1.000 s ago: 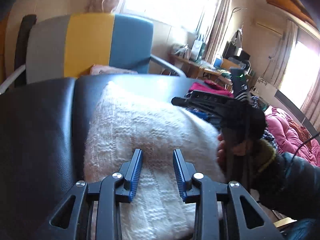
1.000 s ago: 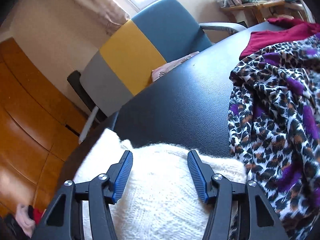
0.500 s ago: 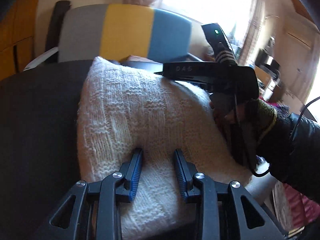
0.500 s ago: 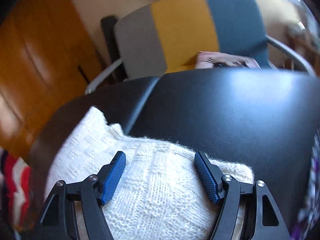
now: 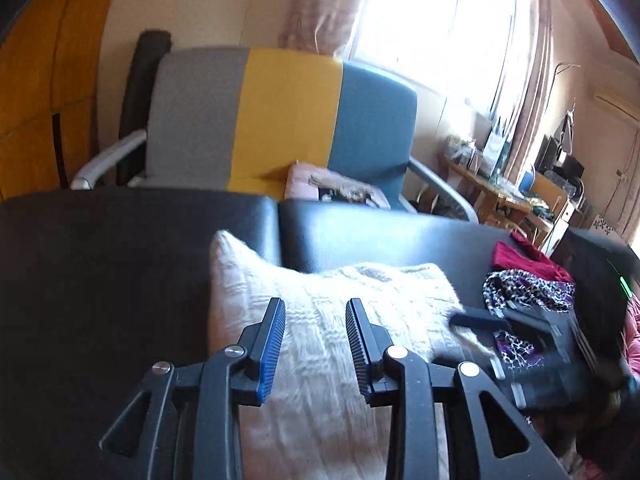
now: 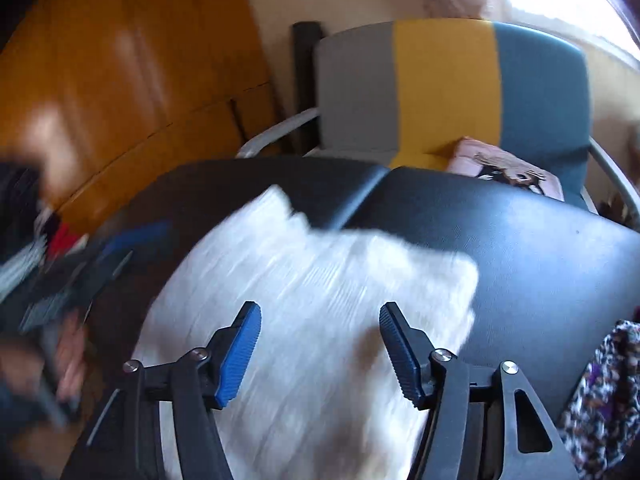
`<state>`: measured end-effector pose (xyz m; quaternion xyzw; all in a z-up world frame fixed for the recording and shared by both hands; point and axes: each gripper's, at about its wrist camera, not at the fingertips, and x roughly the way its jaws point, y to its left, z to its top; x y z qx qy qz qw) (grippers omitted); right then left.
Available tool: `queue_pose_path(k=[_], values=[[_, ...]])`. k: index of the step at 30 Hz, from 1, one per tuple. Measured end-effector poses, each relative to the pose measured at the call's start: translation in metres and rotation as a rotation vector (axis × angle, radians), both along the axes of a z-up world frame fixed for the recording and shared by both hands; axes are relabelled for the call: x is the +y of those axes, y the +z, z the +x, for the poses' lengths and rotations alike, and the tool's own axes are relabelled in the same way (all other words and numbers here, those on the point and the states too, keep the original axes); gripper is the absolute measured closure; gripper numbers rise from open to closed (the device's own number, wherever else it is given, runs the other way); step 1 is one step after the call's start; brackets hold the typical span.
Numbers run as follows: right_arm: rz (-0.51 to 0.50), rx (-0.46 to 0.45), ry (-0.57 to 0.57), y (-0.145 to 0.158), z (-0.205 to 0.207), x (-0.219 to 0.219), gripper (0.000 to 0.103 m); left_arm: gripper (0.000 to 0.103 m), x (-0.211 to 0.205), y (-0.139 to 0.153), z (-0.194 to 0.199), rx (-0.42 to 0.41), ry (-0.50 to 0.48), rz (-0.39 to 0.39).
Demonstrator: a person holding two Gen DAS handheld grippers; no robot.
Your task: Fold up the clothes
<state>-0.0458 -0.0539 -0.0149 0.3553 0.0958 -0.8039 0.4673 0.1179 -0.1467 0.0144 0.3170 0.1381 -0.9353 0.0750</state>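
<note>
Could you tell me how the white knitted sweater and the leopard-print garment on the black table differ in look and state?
The white knitted sweater is plain cream with a ribbed knit; the leopard-print garment is patterned in black, white and purple. The sweater lies folded into a flat, roughly rectangular block; the leopard-print garment sits crumpled in a loose heap. The sweater lies directly ahead of both grippers; the leopard-print garment is off to the right. Both rest on the black table.

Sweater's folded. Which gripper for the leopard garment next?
Right, likely: leopard garment lies beside right gripper, whose jaws have just been closing, nothing pinched; left gripper is over the sweater, farther off.
</note>
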Motion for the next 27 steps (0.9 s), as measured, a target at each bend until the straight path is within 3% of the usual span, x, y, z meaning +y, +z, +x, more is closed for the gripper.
queue_pose_path(k=[3, 8, 11, 12, 15, 19, 23, 27], values=[[0.074, 0.020, 0.017, -0.018, 0.015, 0.010, 0.041, 0.071, 0.015, -0.018, -0.013, -0.064, -0.003, 0.005], [0.104, 0.062, -0.006, -0.045, 0.032, 0.035, 0.040, 0.071, 0.040, -0.037, 0.019, -0.012, 0.038, 0.008], [0.057, 0.014, -0.029, -0.054, 0.026, 0.047, 0.038, 0.071, 0.044, -0.046, 0.010, -0.010, 0.041, -0.037], [0.055, 0.006, -0.033, -0.056, 0.022, 0.046, 0.033, 0.070, 0.041, -0.046, 0.002, -0.021, 0.041, -0.034], [0.017, -0.123, -0.067, -0.067, -0.003, 0.045, 0.024, 0.069, 0.034, -0.044, -0.016, -0.055, 0.047, -0.053], [0.015, -0.121, -0.083, -0.067, -0.007, 0.042, 0.024, 0.070, 0.044, -0.041, -0.009, -0.055, 0.048, -0.103], [-0.032, -0.173, -0.095, -0.065, -0.010, 0.051, 0.023, 0.069, 0.022, -0.020, 0.024, 0.029, 0.032, -0.011], [-0.133, -0.301, -0.123, -0.059, -0.021, 0.073, 0.017, 0.050, -0.010, -0.003, 0.054, 0.125, 0.026, 0.087]])
